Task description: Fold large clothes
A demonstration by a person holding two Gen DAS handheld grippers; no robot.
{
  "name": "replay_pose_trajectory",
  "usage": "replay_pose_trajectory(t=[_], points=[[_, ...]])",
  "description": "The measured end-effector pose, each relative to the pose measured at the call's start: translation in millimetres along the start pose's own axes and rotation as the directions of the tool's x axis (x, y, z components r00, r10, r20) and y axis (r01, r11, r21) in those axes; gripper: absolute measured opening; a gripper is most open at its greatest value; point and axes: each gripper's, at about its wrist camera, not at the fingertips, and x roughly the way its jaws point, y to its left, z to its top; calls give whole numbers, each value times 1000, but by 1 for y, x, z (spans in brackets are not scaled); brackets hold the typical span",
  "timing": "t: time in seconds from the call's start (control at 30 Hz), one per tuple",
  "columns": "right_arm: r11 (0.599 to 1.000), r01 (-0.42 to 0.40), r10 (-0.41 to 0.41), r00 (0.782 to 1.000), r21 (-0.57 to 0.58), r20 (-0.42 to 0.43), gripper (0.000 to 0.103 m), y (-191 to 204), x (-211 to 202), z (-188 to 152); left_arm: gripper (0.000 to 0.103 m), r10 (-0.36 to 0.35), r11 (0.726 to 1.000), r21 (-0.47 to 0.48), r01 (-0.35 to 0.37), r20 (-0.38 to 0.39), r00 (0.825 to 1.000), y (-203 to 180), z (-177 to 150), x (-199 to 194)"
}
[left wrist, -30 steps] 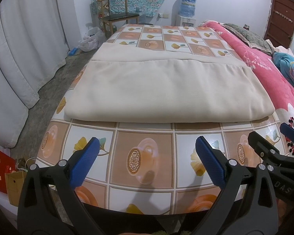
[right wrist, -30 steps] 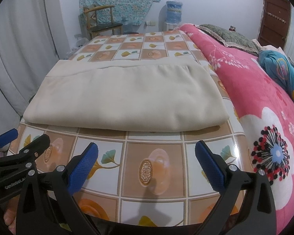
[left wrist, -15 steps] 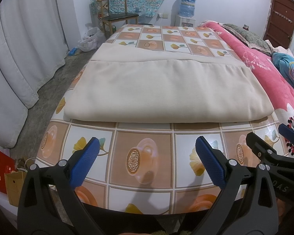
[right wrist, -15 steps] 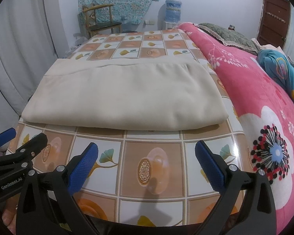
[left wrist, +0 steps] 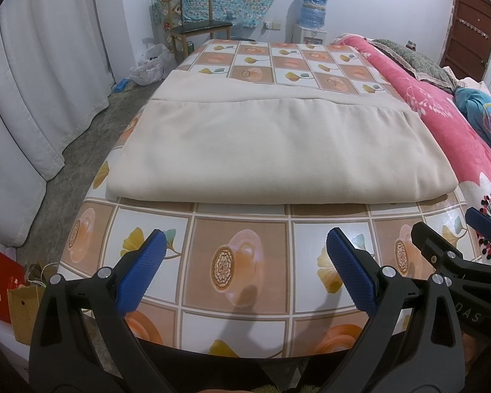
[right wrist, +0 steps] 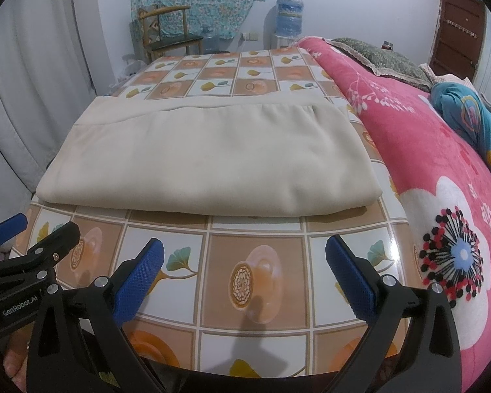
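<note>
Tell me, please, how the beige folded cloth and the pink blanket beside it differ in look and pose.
The beige folded cloth is plain; the pink blanket carries flower prints. The cloth lies flat in neat layers on the tiled tablecloth; the blanket spreads over the bed alongside, sloping down beside the table. Both are soft fabric, and neither tool touches them.

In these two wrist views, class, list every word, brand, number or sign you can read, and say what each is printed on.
"GenRobot.AI": white print on the black body of the left gripper, seen in the right wrist view.
"DAS": white letters, cut off at the picture's edge, on the black body of the right gripper, seen in the left wrist view.
Blue water-dispenser bottle: any label is too blurred to read.
Nothing else legible.
</note>
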Motion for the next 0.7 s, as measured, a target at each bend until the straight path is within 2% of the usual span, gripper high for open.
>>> replay_pose_trajectory(t=[0.7], points=[[1000, 0, 0, 1000, -2, 0, 96, 0, 0, -1, 95, -1, 1000, 2, 1, -2, 1000, -3, -1, -1]])
